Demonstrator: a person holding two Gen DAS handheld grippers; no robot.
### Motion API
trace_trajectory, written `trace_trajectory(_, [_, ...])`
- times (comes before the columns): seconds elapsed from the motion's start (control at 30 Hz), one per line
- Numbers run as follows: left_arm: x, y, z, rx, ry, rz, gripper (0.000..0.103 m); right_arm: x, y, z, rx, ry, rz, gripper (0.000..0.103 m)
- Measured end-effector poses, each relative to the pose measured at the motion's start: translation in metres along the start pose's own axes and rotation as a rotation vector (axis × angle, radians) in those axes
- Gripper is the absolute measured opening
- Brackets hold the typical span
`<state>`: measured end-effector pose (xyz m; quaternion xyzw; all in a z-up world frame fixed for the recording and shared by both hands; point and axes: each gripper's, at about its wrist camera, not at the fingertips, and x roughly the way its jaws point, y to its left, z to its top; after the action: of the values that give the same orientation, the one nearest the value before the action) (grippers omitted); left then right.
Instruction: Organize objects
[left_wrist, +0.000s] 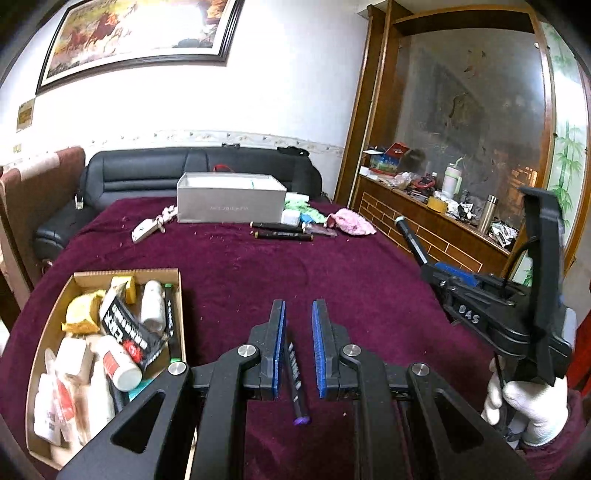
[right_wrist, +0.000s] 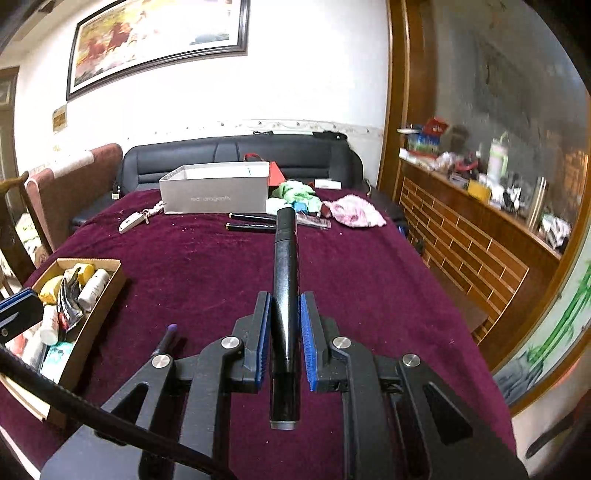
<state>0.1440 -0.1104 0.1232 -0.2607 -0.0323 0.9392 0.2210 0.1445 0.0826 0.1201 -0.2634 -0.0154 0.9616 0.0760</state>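
My left gripper (left_wrist: 298, 314) is open over a black marker with a purple end (left_wrist: 295, 380) that lies on the maroon cloth between its blue pads. My right gripper (right_wrist: 285, 314) is shut on a long black marker (right_wrist: 285, 273) that points forward above the table. The right gripper also shows in the left wrist view (left_wrist: 436, 273), with its marker (left_wrist: 408, 236) sticking out. A cardboard box (left_wrist: 177, 280) full of bottles and packets sits at the left; it also shows in the right wrist view (right_wrist: 110, 280). The purple-ended marker (right_wrist: 168, 338) shows there too.
A grey shoebox (left_wrist: 229, 206) stands at the far side of the table. Two black markers (left_wrist: 282, 232), a car key (left_wrist: 146, 229), a pink cloth (left_wrist: 352, 221) and green items (left_wrist: 299, 203) lie near it. A black sofa (left_wrist: 147, 170) is behind. A wooden cabinet (left_wrist: 436, 221) stands on the right.
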Motion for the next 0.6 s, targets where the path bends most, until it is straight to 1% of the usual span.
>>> trace_trajectory(0.07, [0.01,0.002,-0.007,-0.001,0.057,0.018,0.011,-0.002,0.005,-0.002,-0.014,-0.002,-0.004,0.014])
trace_trajectory(0.13, [0.021,0.006,-0.015,-0.03,0.099,0.023,0.012,-0.003,0.008,-0.004,-0.022,0.002,-0.007,0.014])
trace_trajectory(0.23, [0.042,0.01,-0.024,-0.072,0.178,0.021,0.015,-0.001,0.01,-0.007,-0.027,0.014,-0.015,0.014])
trace_trajectory(0.27, [0.05,0.008,-0.027,-0.071,0.198,0.023,0.02,0.001,0.01,-0.008,-0.028,0.021,-0.016,0.014])
trace_trajectory(0.3, [0.058,0.006,-0.029,-0.066,0.22,0.032,0.024,0.002,0.009,-0.009,-0.028,0.026,-0.018,0.014])
trace_trajectory(0.4, [0.076,-0.002,-0.032,-0.042,0.251,0.049,0.029,0.009,0.005,-0.013,-0.029,0.05,-0.03,0.014])
trace_trajectory(0.43, [0.085,-0.007,-0.032,-0.028,0.264,0.065,0.031,0.011,0.003,-0.014,-0.027,0.056,-0.032,0.014])
trace_trajectory(0.47, [0.089,-0.009,-0.032,-0.017,0.271,0.07,0.036,0.014,0.001,-0.015,-0.022,0.065,-0.034,0.014])
trace_trajectory(0.5, [0.097,-0.013,-0.033,-0.003,0.281,0.079,0.038,0.016,-0.001,-0.017,-0.018,0.071,-0.036,0.014])
trace_trajectory(0.6, [0.12,-0.023,-0.038,0.04,0.335,0.117,0.039,0.021,-0.009,-0.02,-0.005,0.09,-0.04,0.014])
